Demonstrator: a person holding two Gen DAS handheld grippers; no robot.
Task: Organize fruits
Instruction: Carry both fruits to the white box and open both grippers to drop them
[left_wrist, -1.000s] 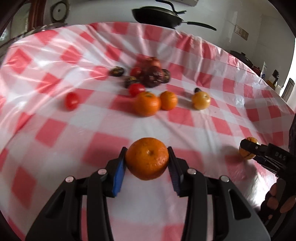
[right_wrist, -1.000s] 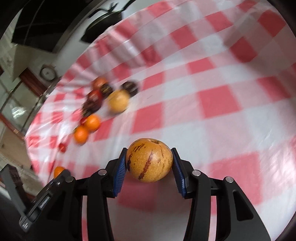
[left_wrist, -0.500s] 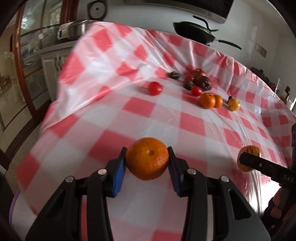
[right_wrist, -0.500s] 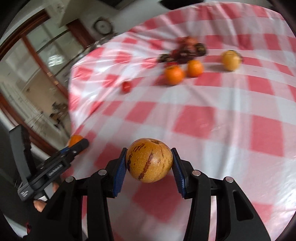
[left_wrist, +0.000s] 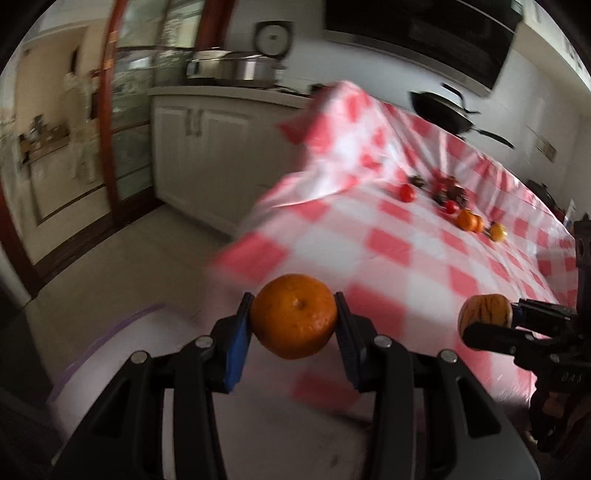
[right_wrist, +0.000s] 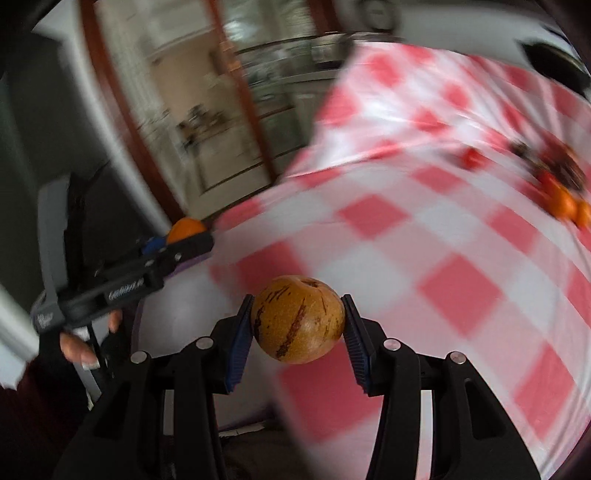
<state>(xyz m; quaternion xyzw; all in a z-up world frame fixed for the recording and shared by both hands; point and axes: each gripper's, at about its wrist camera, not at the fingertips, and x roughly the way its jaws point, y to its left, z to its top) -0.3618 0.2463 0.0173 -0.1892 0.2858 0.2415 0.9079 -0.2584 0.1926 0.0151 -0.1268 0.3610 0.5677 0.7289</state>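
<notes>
My left gripper is shut on an orange mandarin and holds it in the air past the table's near left corner, over a pale surface with a purple rim. My right gripper is shut on a yellow-brown fruit with dark streaks, held over the table's near edge; it also shows in the left wrist view. The left gripper with its mandarin shows in the right wrist view. The other fruits lie far back on the red-and-white checked tablecloth.
White cabinets with metal pots stand to the left of the table. A black pan sits behind the table. A tiled floor and a wood-framed glass door are at the left. The frames are motion-blurred.
Both grippers have swung left and back from the fruit pile, each still holding its fruit. The table's left corner, the floor and the cabinets have come into view.
</notes>
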